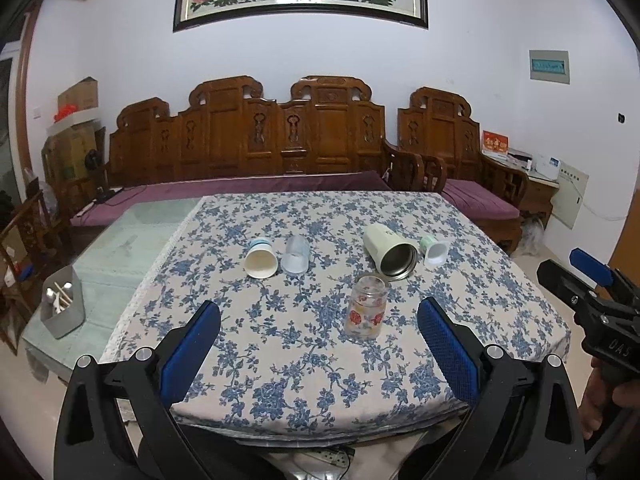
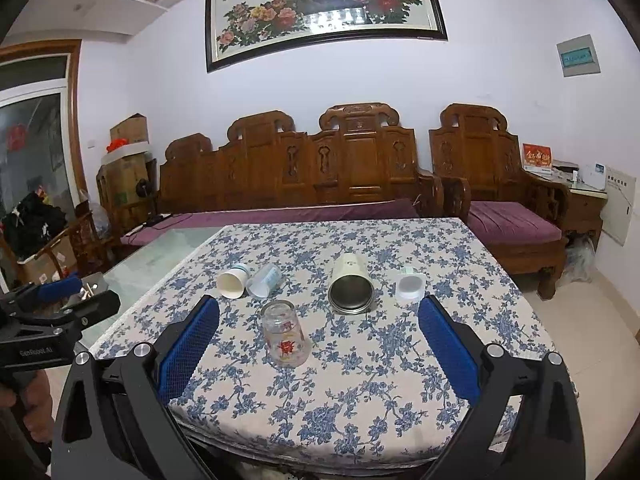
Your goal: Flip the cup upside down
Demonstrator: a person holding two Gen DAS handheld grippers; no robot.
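While both hand-held grippers gape, the glass cup (image 2: 285, 334) stands inverted.

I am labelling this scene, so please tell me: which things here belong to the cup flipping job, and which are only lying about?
Belong to the job:
- glass cup with red flowers, standing nearest
- paper cup, clear plastic cup, cream steel tumbler and small white cup, all on their sides
- left gripper and right gripper, both open

Only lying about:
- grey utensil holder
- wooden sofa
- flower painting

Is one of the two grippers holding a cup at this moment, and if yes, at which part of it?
No, nothing is held. The left gripper and the right gripper are both open above the table edge, and the glass cup lies untouched on the tablecloth.
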